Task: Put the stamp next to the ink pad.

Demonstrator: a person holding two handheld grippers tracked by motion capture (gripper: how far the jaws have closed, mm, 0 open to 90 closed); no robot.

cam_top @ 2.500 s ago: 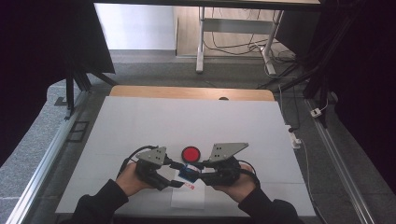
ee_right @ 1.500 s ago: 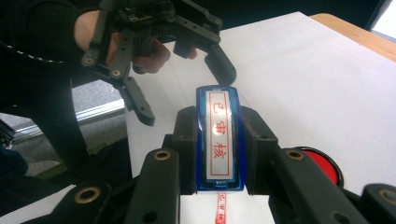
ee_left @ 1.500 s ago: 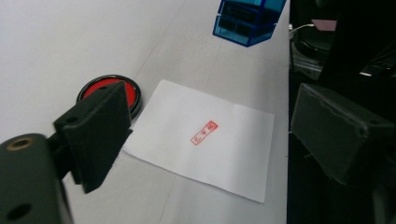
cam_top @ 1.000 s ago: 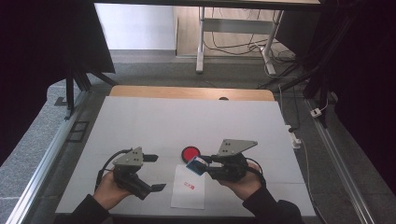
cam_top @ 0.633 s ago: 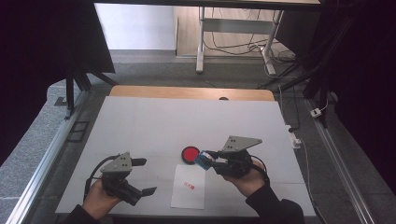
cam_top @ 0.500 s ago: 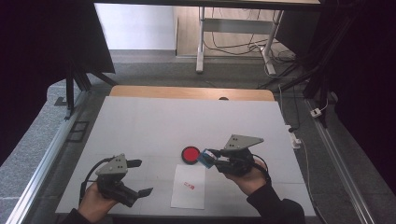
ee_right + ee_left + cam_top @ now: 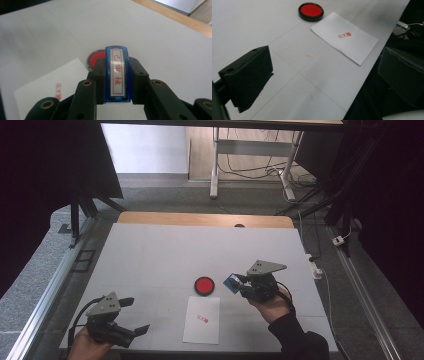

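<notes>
Two grippers in frame, well apart. Right gripper is up over the table's right half, jaws pinching a blue stamp by its long sides. In the right gripper view the stamp sits clamped between the pads, label facing the camera: white strip, red frame, red characters, blue translucent body. Stamp points left toward the ink pad, just short of it, not touching.

Left gripper is at the near-left corner of the table, jaws spread wide, nothing between them. Left gripper view confirms: the left gripper has both black jaws far apart, one low over the table surface, the other out past the near edge.

Ink pad: round, black rim, red centre, roughly mid-table, lid off. Sits just beyond the far edge of the paper, close but apart.

Paper sheet: white, lying flat near the table's near edge, between the two grippers. One small red stamp mark near its middle. Same mark reads as a red rectangle in the left gripper view; characters too small to make out.

Table is white, with a wood strip along the far edge.
</notes>
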